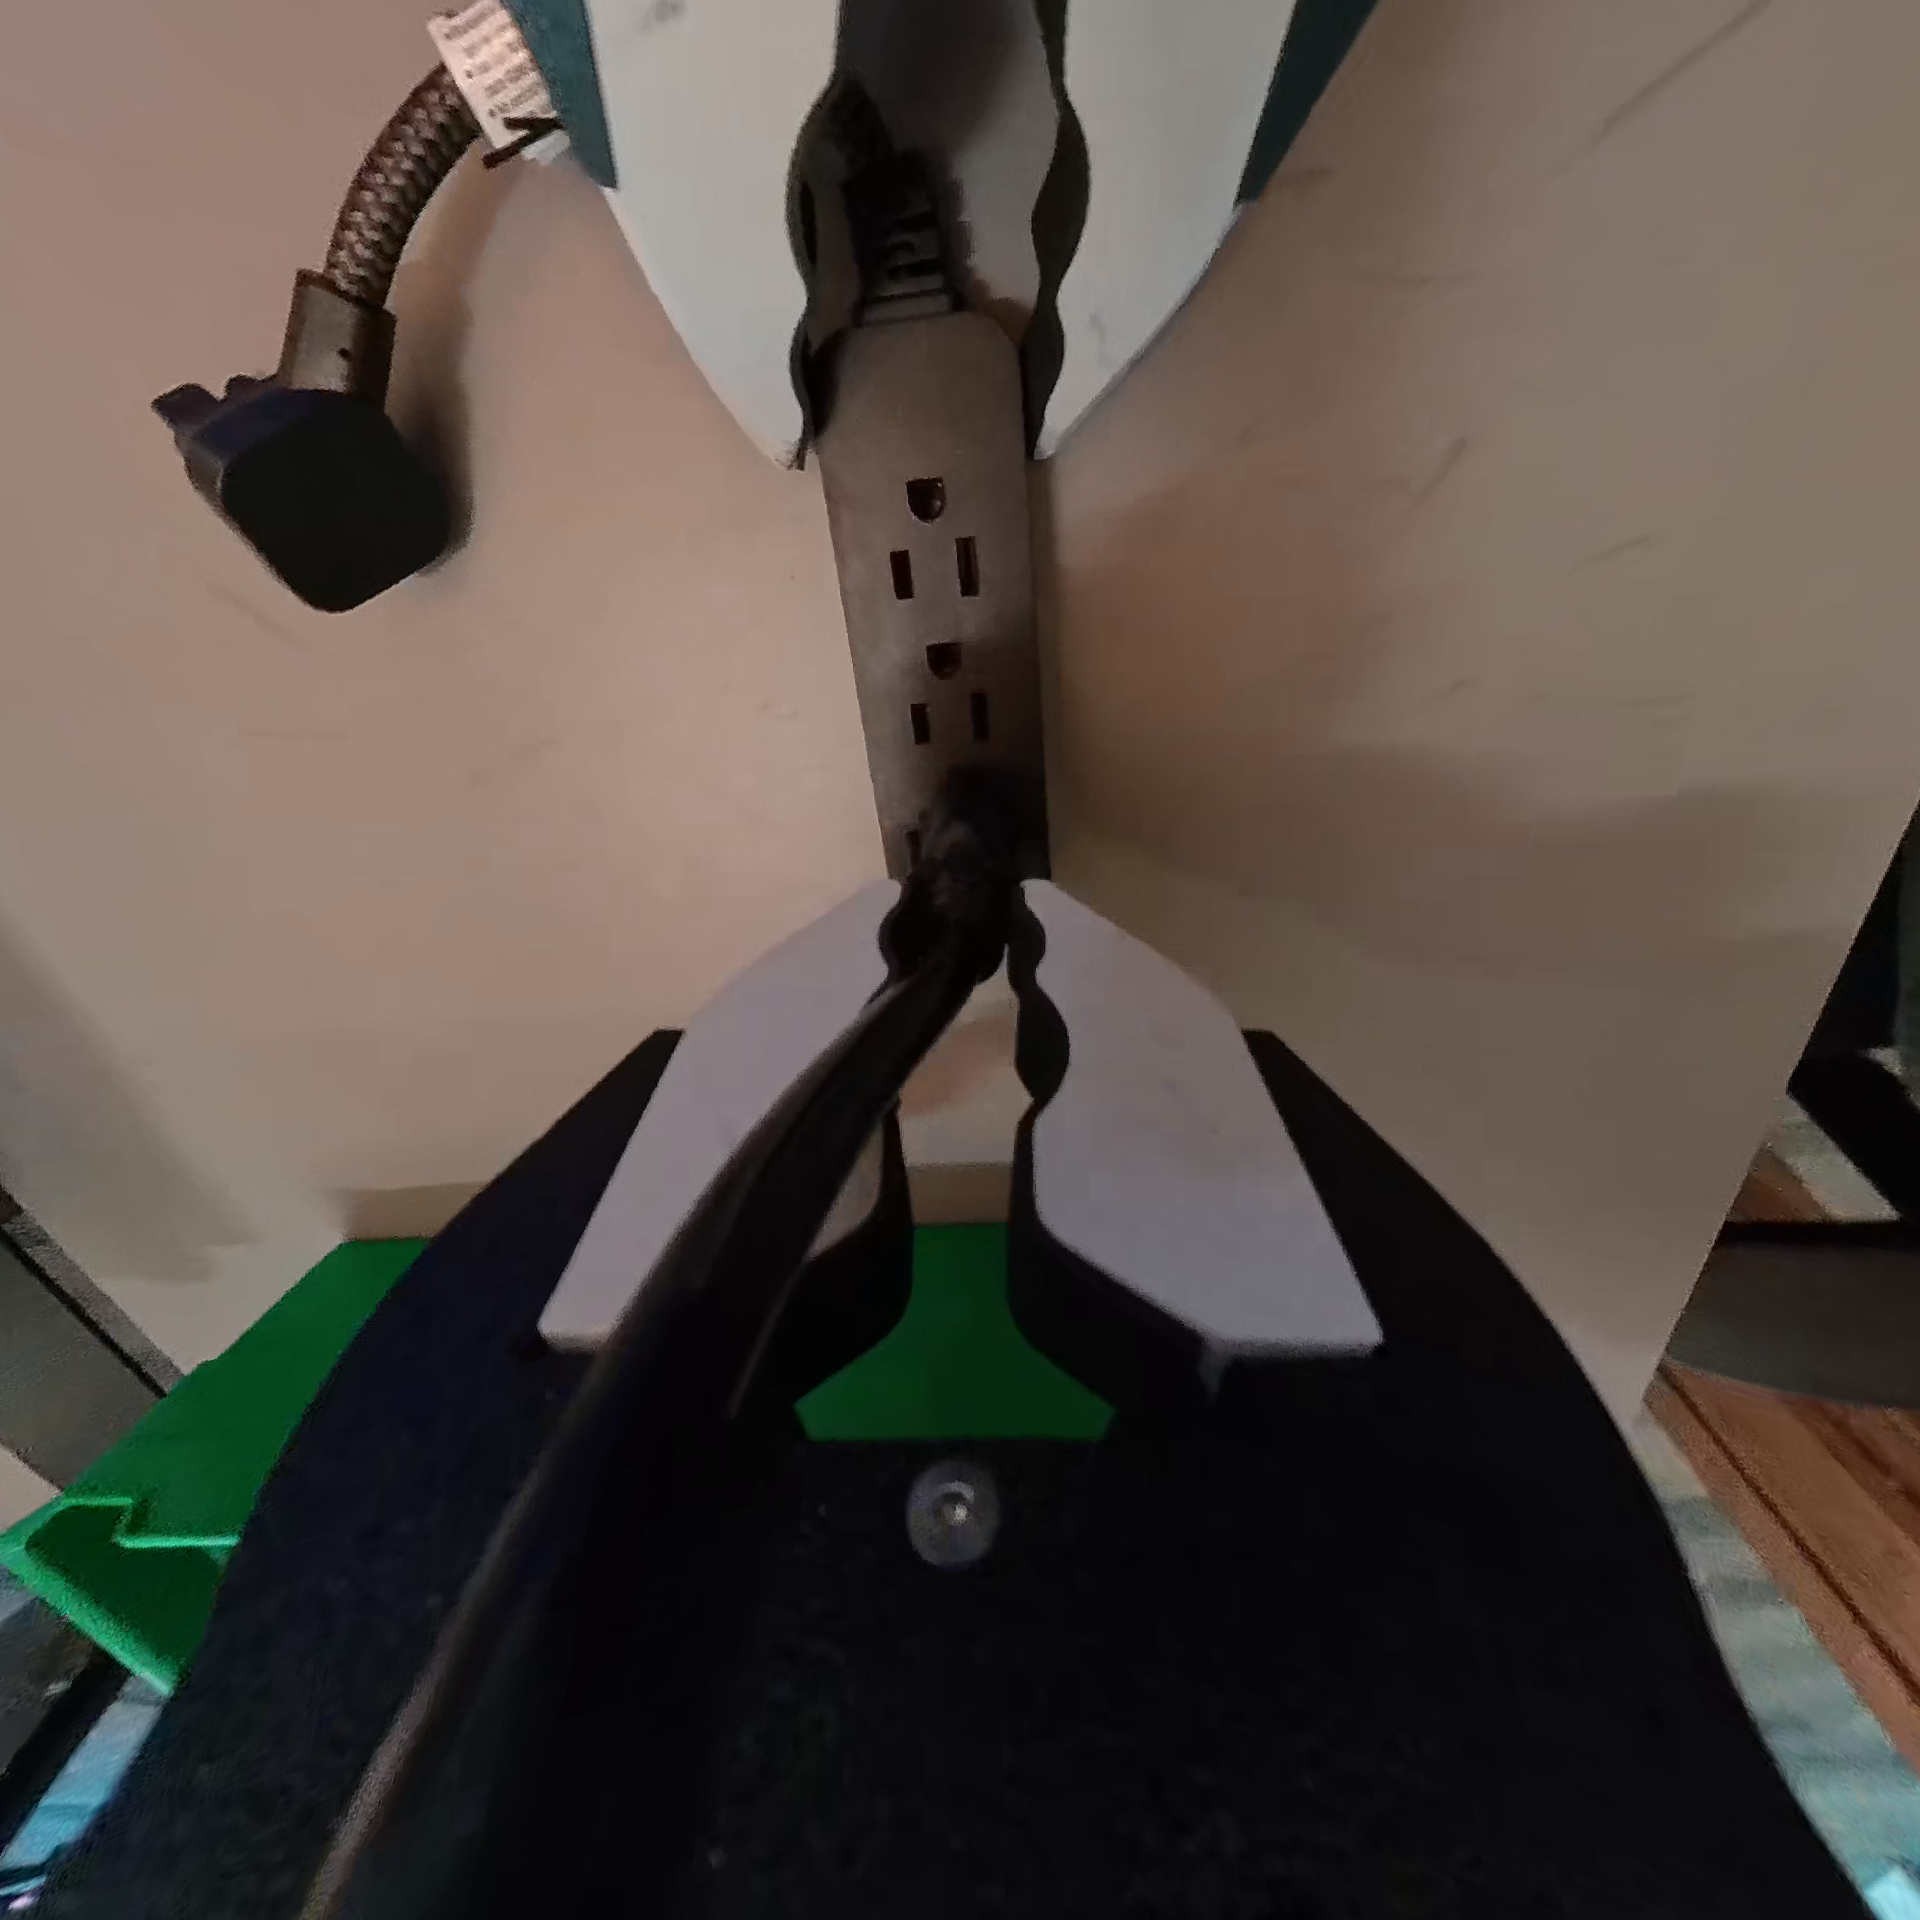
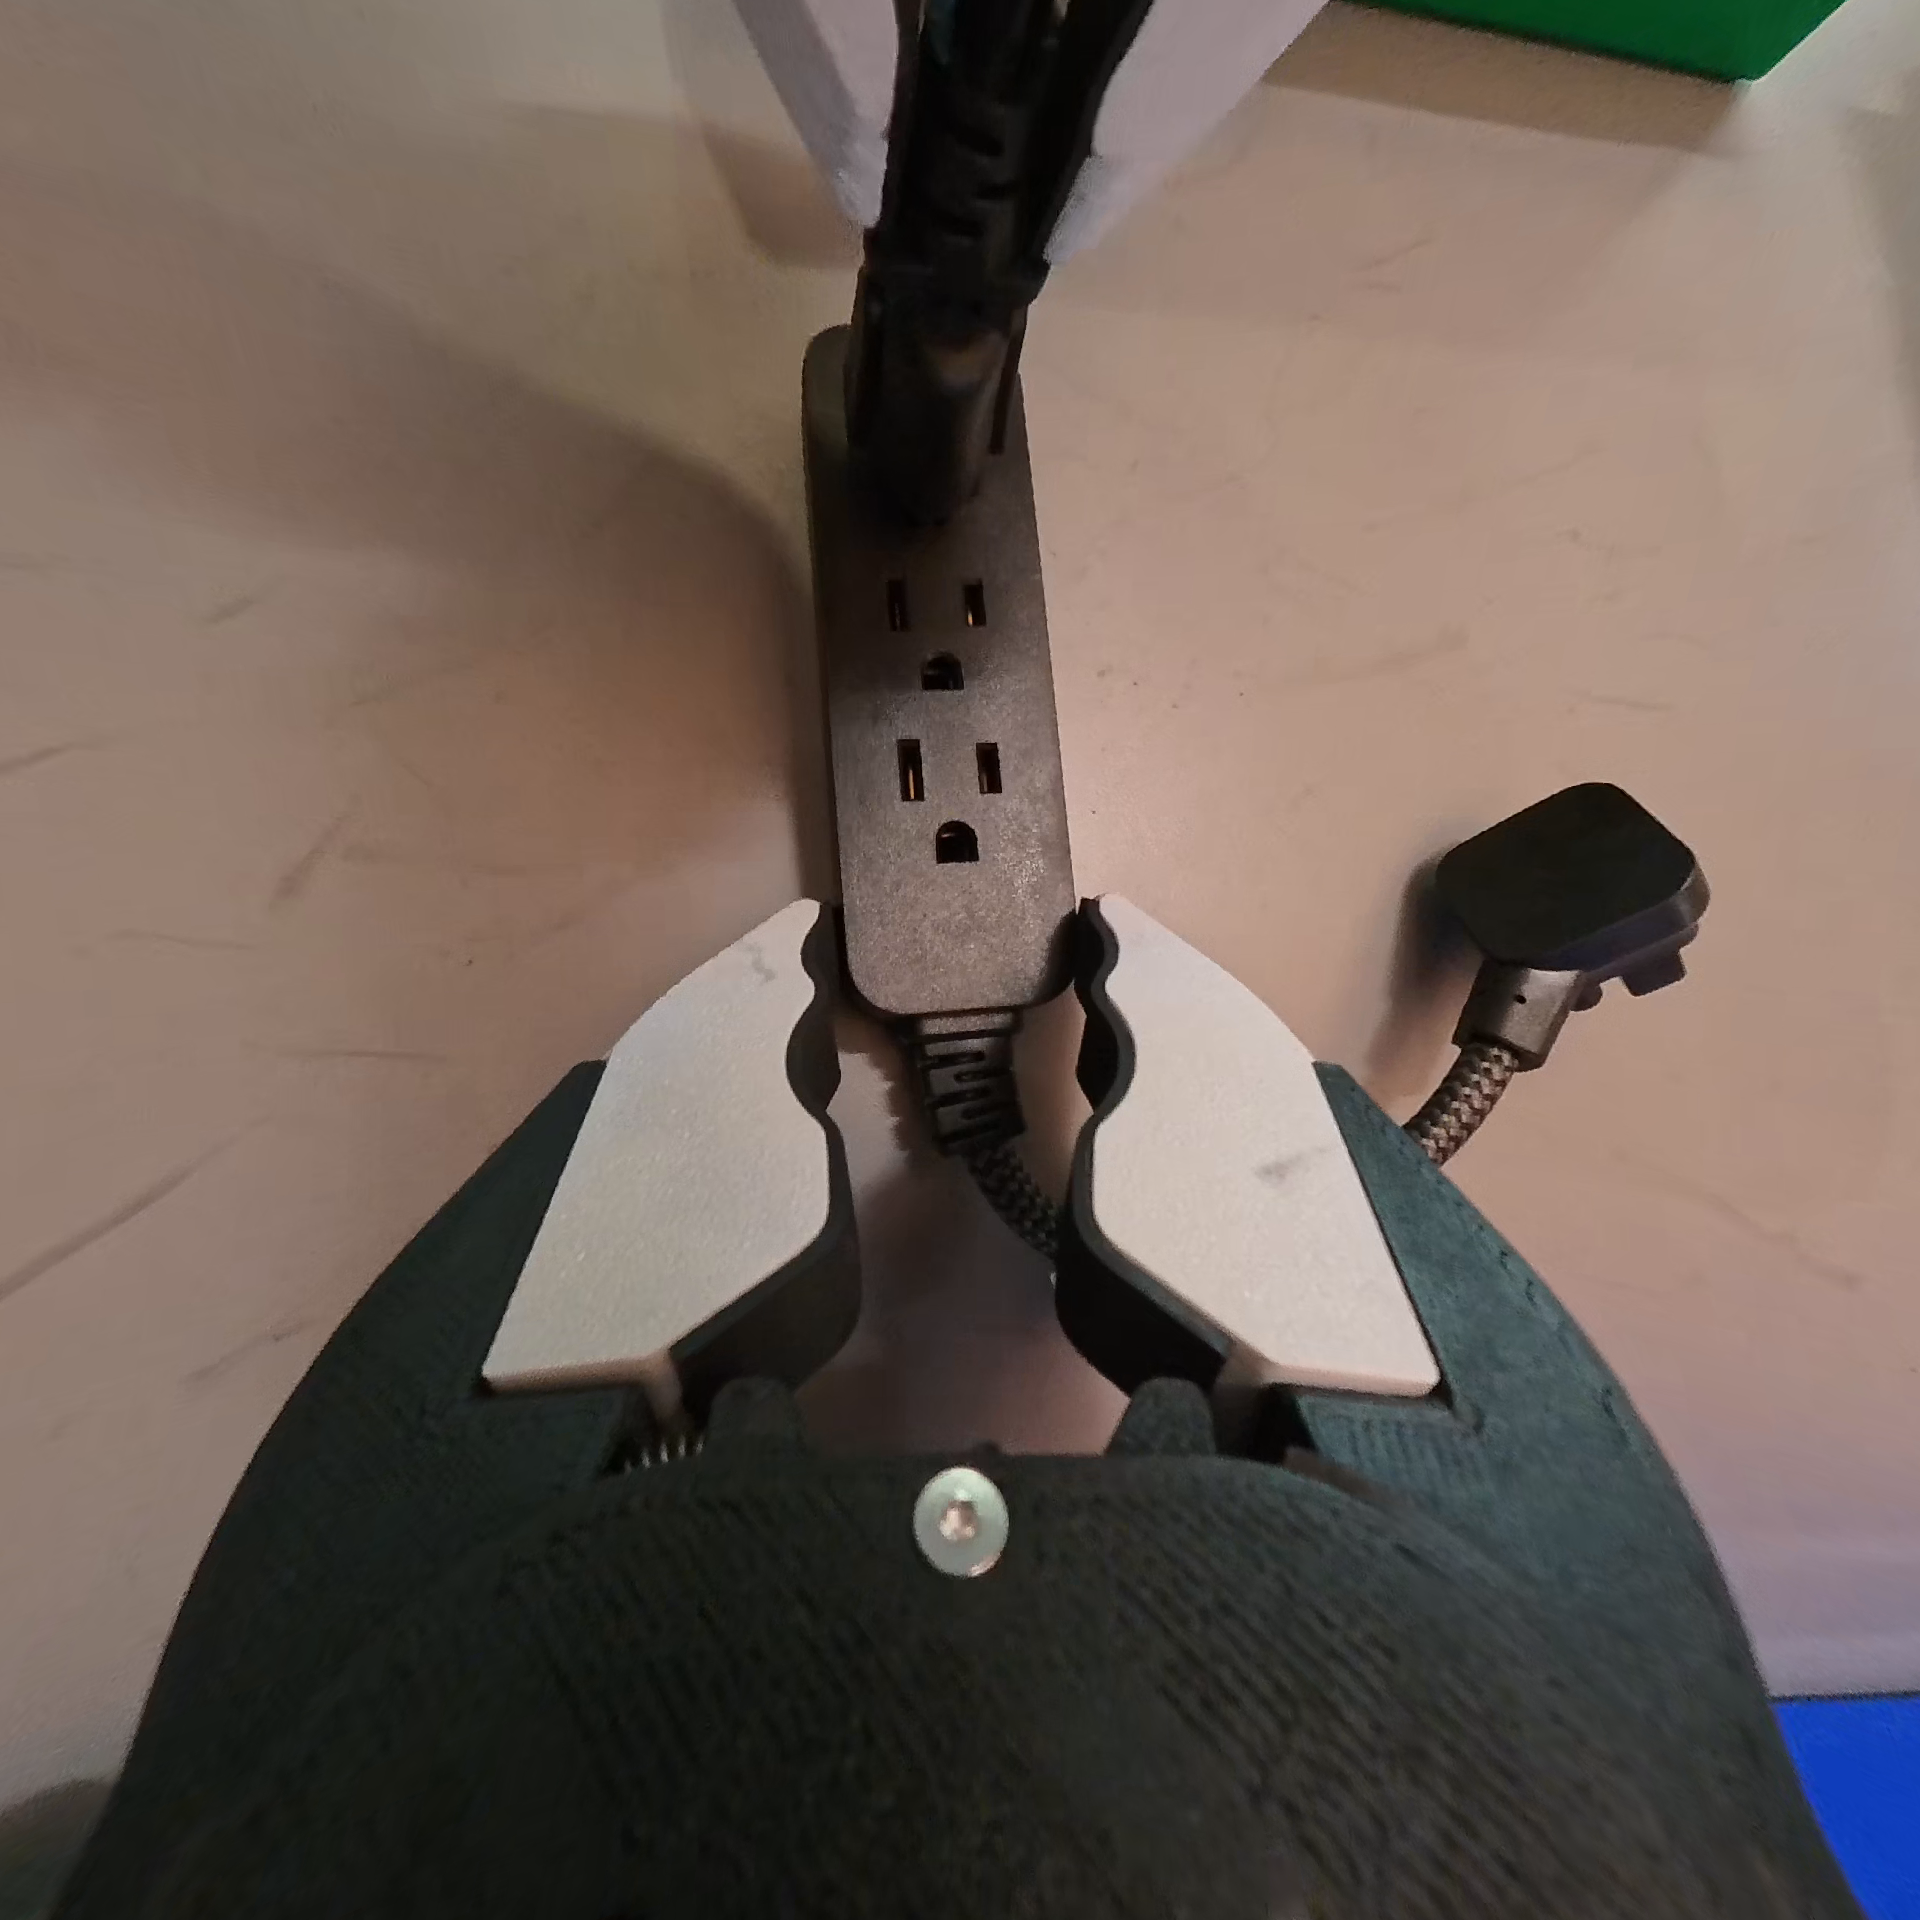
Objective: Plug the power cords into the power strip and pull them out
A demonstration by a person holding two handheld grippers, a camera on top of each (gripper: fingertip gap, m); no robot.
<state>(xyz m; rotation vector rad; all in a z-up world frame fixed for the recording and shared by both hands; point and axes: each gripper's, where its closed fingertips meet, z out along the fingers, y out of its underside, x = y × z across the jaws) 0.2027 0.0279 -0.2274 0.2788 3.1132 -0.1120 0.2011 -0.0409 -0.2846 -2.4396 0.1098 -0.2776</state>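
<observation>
Right tongs [image 2: 951, 951] clamped on rigid power strip [image 2: 945, 748] cable end; left tongs [image 1: 961, 914] pinching stiff plug [image 1: 961, 831], grip body, not cord.

Black hand-held gripper [image 2: 951, 940], white fingers [image 2: 665, 1174]

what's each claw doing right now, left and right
Left claw: closed on the black plug at the power strip.
Right claw: closed on the power strip's cord end.
</observation>
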